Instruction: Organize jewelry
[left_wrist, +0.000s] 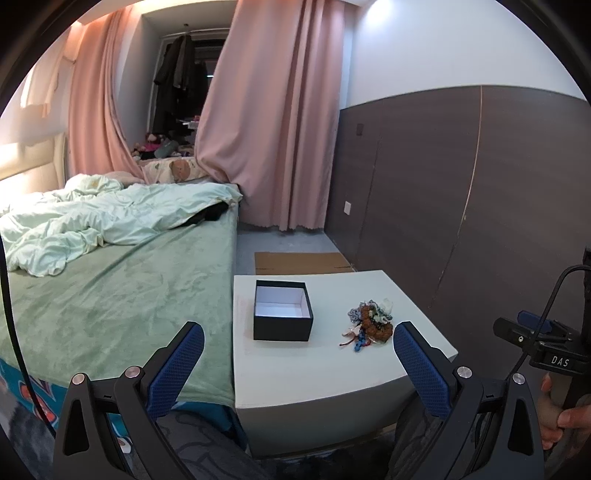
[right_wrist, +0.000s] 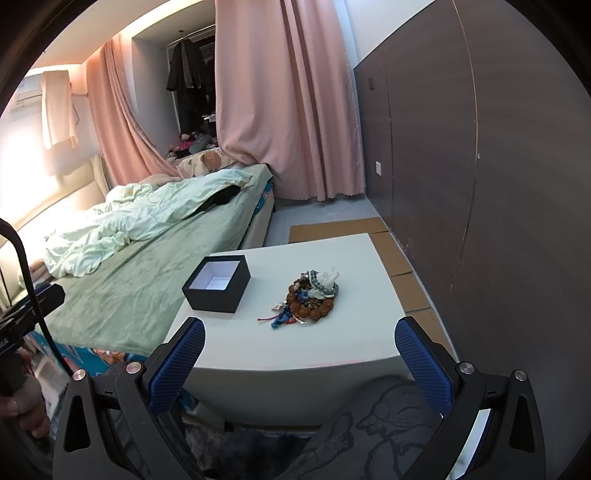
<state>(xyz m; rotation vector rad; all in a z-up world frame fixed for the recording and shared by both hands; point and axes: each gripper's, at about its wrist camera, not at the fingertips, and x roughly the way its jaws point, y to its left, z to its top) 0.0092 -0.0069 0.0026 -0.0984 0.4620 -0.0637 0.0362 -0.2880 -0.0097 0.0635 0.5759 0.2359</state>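
Both grippers hang back short of the white side table (left_wrist: 332, 373), nothing in either. Left gripper (left_wrist: 298, 354) jaws spread wide, empty. Right gripper (right_wrist: 300, 350) likewise spread wide, empty.

Jewelry pile (right_wrist: 310, 295) lies ahead of the right gripper, roughly centred between its fingers, well out of reach for now. From the left gripper it sits ahead and toward its right finger. The pile is a tangle: a brown bead bracelet (right_wrist: 312, 308), a blue knotted cord piece (right_wrist: 282, 319), a white lumpy item (right_wrist: 327, 278), and silver bits too small to name.

Open black box (left_wrist: 283, 310), white inside, empty, is ahead of the left gripper, slightly left of centre; apart from the pile, both on the table.

Risks, as judged:
- Pieces look interlocked, so pinching one may drag the others and scatter them across the table or off its near edge.
- Thin cords and chains lie flat, so wide pads may close on nothing or scrape the table.
- The box looks light, and a bump on its rim during a drop could shove it toward the bed (left_wrist: 122, 295) side edge.
- Both grippers converging on the pile could clash.
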